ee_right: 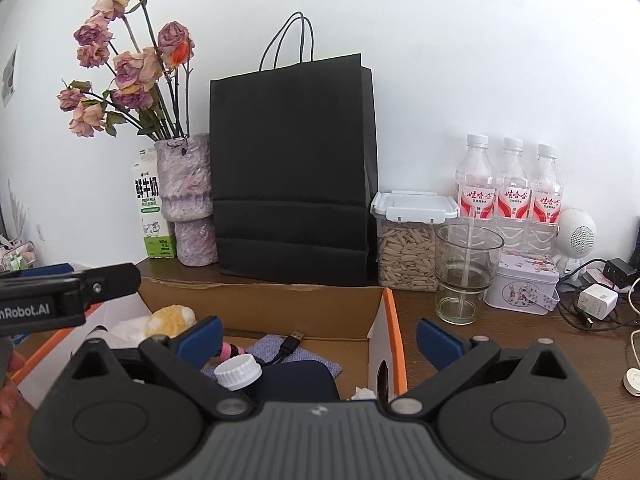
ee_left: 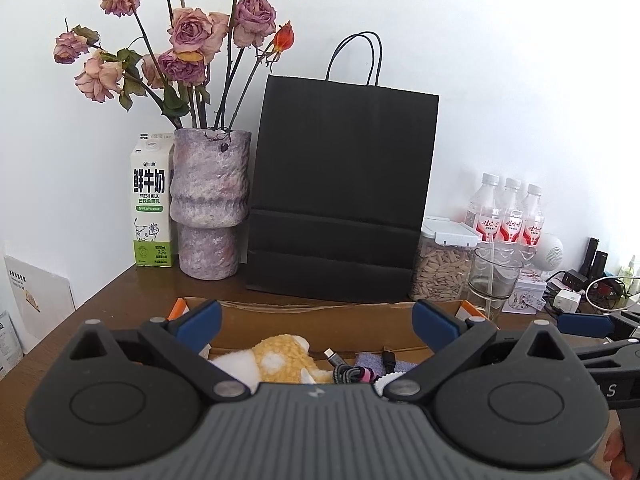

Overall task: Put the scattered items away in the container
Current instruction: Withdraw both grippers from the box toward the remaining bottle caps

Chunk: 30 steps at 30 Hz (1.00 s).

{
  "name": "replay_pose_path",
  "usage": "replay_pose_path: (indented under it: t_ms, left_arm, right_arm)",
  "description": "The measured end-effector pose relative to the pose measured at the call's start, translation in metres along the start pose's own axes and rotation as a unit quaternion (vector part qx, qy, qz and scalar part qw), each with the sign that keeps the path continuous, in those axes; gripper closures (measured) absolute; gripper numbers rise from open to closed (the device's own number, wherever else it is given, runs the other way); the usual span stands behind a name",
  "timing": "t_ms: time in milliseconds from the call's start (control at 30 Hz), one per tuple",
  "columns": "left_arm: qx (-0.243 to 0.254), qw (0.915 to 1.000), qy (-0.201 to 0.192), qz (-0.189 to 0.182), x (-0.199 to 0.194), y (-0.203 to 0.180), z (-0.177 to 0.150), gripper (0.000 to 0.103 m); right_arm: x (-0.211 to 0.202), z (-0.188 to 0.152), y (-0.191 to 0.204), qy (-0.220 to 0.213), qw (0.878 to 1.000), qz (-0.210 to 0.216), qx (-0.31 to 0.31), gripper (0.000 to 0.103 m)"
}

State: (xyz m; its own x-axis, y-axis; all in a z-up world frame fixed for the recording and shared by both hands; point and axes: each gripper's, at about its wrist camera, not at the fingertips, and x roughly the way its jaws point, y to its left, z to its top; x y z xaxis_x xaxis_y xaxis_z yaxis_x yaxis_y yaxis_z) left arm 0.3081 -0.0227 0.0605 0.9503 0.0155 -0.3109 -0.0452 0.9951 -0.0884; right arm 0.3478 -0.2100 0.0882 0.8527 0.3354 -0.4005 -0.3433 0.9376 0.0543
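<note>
Between the wide-spread jaws of the right gripper [ee_right: 320, 334], nothing is held; its blue pads stand as far apart as they go above the near right corner of an open cardboard box [ee_right: 260, 304] with orange edges. Just under the left pad a white bottle cap [ee_right: 238, 371] sits on top of a dark blue item [ee_right: 298, 380], beside a black cable with a plug [ee_right: 291, 342] and a purple cloth [ee_right: 276, 350]. Further left in the box lie a fluffy yellow toy [ee_right: 170, 320] and white paper [ee_right: 128, 328].

The left gripper [ee_left: 316, 320] hangs over the same box with its jaws also spread wide and empty. Below them show the yellow toy, a bundle of cables with a pink band [ee_left: 356, 374] and the purple cloth.

The box rests on a dark wooden worktop [ee_right: 520, 344]. Behind it, against a white wall, stand a milk carton [ee_right: 152, 212], a rough purple vase [ee_right: 188, 200] of dried roses [ee_right: 128, 68], a tall black paper bag [ee_right: 292, 168], a lidded tub of seeds [ee_right: 408, 240] and three water bottles [ee_right: 512, 188]. An empty glass [ee_right: 464, 272] and a small decorated tin [ee_right: 524, 288] stand right of the box, with a white charger [ee_right: 596, 302] and cords further right.
</note>
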Motion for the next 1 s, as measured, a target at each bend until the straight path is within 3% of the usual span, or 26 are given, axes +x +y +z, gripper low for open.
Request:
replay_pose_path:
  t_ms: [500, 1000]
  left_arm:
    - [-0.013, 0.9999, 0.005, -0.001, -0.068, 0.011, -0.022, 0.0]
    - [-0.003, 0.999, 0.043, 0.011, -0.117, 0.029, -0.061, 0.0]
  right_arm:
    - [-0.066, -0.035, 0.019, 0.002, 1.0, -0.001, 0.002, 0.0]
    - [-0.103, -0.09, 0.046, 0.043, 0.999, -0.001, -0.001, 0.0]
